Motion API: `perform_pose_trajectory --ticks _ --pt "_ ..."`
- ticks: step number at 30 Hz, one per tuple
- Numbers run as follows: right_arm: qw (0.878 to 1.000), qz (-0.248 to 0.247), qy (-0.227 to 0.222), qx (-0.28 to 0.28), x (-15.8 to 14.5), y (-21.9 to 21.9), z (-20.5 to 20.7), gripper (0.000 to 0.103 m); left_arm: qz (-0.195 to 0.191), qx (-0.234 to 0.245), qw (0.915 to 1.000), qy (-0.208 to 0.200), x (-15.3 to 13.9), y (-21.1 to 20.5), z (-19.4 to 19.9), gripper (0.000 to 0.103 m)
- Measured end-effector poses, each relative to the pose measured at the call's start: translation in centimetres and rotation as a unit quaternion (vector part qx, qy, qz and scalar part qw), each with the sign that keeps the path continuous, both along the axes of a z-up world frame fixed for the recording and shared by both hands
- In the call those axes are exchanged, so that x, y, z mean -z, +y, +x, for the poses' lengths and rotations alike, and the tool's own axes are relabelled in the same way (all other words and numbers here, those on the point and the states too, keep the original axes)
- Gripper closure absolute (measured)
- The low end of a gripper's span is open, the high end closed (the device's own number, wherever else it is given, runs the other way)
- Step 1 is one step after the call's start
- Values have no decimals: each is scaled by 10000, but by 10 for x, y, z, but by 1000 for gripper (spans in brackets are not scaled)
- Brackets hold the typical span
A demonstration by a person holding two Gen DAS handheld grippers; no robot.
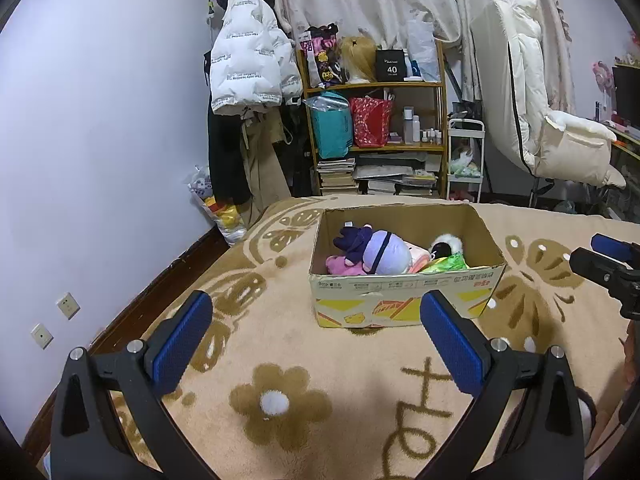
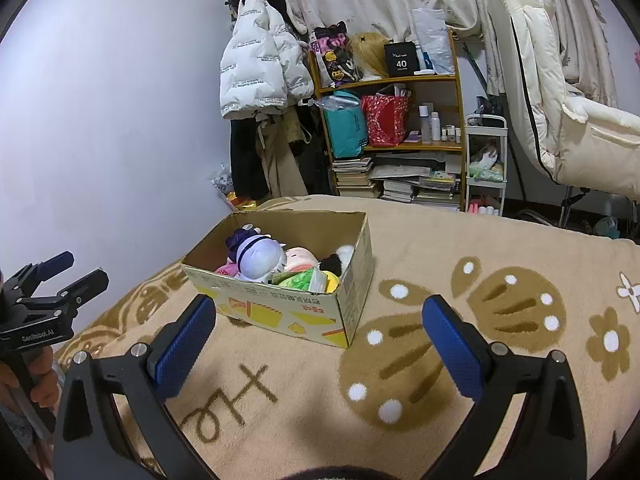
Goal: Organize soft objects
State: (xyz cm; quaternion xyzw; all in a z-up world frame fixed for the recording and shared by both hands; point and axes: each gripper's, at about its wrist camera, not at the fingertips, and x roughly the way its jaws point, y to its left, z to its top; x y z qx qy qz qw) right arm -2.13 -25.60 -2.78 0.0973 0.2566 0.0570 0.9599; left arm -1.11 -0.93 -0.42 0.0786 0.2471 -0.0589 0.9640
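An open cardboard box (image 1: pixel 404 298) stands on the beige flowered blanket (image 1: pixel 288 344). It also shows in the right wrist view (image 2: pixel 296 312). Inside lie a purple plush doll (image 1: pixel 380 254), a pink plush (image 1: pixel 340 265), a black-and-white plush (image 1: pixel 444 246) and a green soft item (image 1: pixel 446 265). My left gripper (image 1: pixel 316 312) is open and empty, hovering over the blanket in front of the box. My right gripper (image 2: pixel 318 316) is open and empty, in front of the box's near right corner. Each gripper shows in the other's view: the right (image 1: pixel 600 260), the left (image 2: pixel 68 272).
A wooden shelf (image 1: pixel 376 128) with bags, bottles and books stands behind the bed, beside a coat rack with a white puffer jacket (image 1: pixel 252 64). A white padded chair (image 1: pixel 552 120) is at the right. A white wall (image 1: pixel 100 140) runs along the bed's left edge.
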Motion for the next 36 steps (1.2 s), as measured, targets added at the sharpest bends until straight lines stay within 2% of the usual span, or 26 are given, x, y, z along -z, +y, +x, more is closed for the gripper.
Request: perform_pose_trajectory --ticks 36 --pt "10000 16 53 38 5 -11 -4 0 -75 67 9998 153 4 -2 -1 0"
